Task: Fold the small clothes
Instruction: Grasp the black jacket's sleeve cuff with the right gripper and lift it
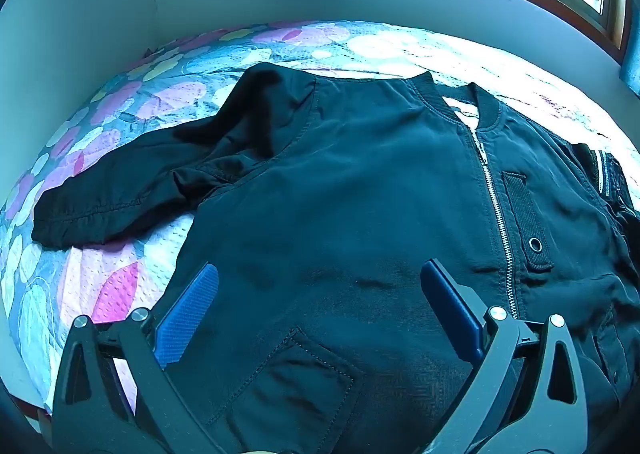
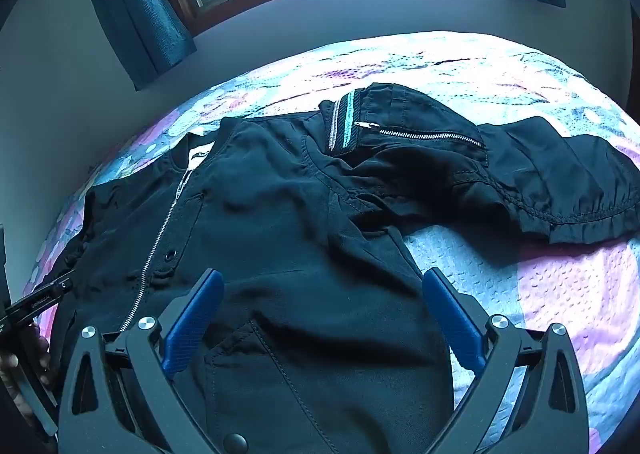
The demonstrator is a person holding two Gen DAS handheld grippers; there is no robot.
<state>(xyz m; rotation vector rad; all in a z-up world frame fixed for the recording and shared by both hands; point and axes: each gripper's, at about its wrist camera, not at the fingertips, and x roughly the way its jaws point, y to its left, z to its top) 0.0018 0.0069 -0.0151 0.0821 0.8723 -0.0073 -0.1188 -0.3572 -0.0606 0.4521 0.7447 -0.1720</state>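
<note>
Black jacket (image 1: pixel 360 181) lay flat on the bedspread (image 1: pixel 120 286) beneath both my spread, empty grippers, collar-to-hem axis running away from me, each sleeve outboard: left gripper (image 1: pixel 320 294) nearer one, right gripper (image 2: pixel 324 302) the other.

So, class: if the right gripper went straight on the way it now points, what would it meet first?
Most likely the black jacket: the right gripper stands open and tilted down over its front panel, nothing between. Exact depth is unclear.

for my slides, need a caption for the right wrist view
Open right gripper above a zipped black jacket spread on a floral bedspread.
</note>
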